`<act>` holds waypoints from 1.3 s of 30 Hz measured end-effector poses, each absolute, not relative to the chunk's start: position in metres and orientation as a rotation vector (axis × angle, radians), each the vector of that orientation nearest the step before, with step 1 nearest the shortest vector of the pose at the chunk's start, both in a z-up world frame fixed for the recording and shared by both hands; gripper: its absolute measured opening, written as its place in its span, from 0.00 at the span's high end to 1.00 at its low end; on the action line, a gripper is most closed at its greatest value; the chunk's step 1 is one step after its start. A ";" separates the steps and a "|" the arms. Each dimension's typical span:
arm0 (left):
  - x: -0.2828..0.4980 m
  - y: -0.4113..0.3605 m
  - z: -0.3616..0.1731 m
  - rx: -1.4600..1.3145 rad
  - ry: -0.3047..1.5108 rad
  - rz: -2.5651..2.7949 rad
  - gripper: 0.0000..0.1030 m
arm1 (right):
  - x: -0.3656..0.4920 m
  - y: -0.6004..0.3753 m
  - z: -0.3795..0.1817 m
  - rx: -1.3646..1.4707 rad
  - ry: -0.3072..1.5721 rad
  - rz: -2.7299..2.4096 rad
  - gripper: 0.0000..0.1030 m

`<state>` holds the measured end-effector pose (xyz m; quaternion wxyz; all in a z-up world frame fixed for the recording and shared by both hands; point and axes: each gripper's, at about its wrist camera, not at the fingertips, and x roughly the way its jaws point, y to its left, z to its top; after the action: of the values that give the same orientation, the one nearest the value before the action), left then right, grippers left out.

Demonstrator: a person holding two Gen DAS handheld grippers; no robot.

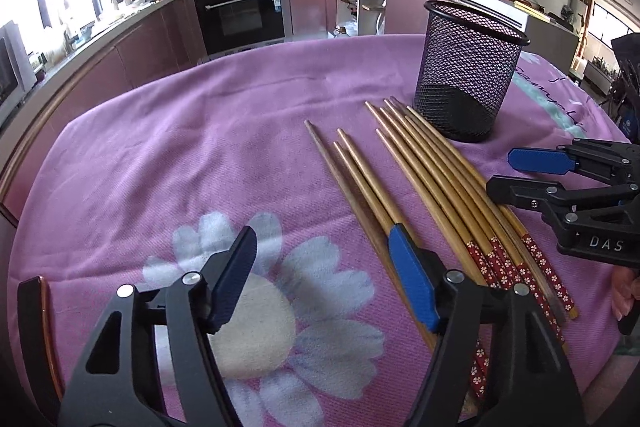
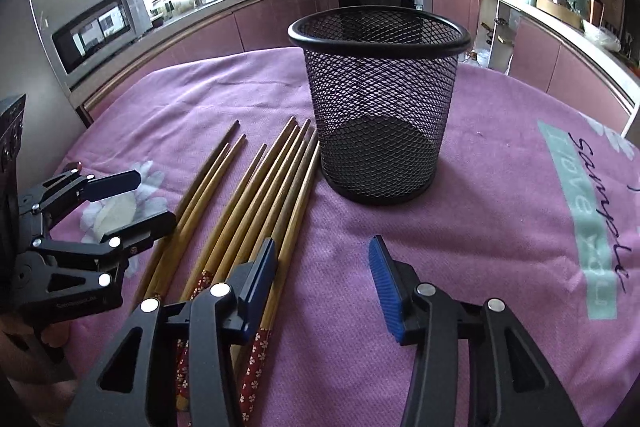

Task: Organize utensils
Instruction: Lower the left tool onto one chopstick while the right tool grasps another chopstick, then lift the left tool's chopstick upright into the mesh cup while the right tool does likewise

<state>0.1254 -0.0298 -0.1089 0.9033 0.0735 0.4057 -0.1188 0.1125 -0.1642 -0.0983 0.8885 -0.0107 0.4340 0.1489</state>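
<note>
Kitchen counters are curving behind a pink-clothed surface [image 1: 160, 147] where chopsticks [image 1: 420, 179] are lying beside the empty mesh cup [image 2: 380, 107], long axes pointing away. Left gripper [image 1: 324, 279] and right gripper [image 2: 322, 287] are both hovering unclenched, each straddling one edge of the bundle.

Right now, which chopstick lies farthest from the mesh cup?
The single chopstick at the left edge of the row, apart from the others; its tip points away from the black mesh cup.

Wooden chopsticks [image 1: 420, 183] (red flowered handles) lie side by side on the table, tips fanned toward an upright, empty black mesh cup [image 1: 468, 71] just beside them.
</note>
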 end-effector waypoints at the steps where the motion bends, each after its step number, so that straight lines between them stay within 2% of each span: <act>1: 0.126 -0.029 -0.110 0.148 0.843 -0.250 0.34 | 0.113 -0.164 -0.098 -0.027 0.904 0.310 0.56; 5: 0.127 -0.029 -0.109 0.153 0.851 -0.261 0.37 | 0.115 -0.162 -0.097 -0.048 0.907 0.305 0.56; 10: 0.128 -0.032 -0.108 0.170 0.860 -0.292 0.52 | 0.116 -0.159 -0.100 -0.088 0.917 0.283 0.59; 18: 0.141 -0.034 -0.112 0.156 0.892 -0.330 0.63 | 0.128 -0.148 -0.100 -0.113 0.916 0.289 0.65; 22: 0.149 -0.037 -0.112 0.147 0.898 -0.315 0.71 | 0.134 -0.145 -0.099 -0.104 0.919 0.299 0.72; 24: 0.150 -0.038 -0.111 0.132 0.899 -0.309 0.76 | 0.135 -0.145 -0.099 -0.090 0.919 0.307 0.78; 26: 0.150 -0.039 -0.111 0.122 0.899 -0.308 0.83 | 0.136 -0.146 -0.099 -0.064 0.920 0.323 0.93; 27: 0.149 -0.039 -0.111 0.117 0.899 -0.309 0.86 | 0.135 -0.148 -0.099 -0.052 0.918 0.326 0.94; 33: 0.145 -0.035 -0.110 0.055 0.894 -0.295 0.92 | 0.128 -0.157 -0.094 -0.003 0.903 0.338 0.95; 39: 0.135 -0.024 -0.096 0.017 0.858 -0.306 0.92 | 0.111 -0.165 -0.072 0.023 0.836 0.406 0.95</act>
<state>0.1352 -0.0243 -0.0962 0.8980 0.0080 0.4143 -0.1478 0.1105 -0.1649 -0.0722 0.8938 0.0109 0.4032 0.1958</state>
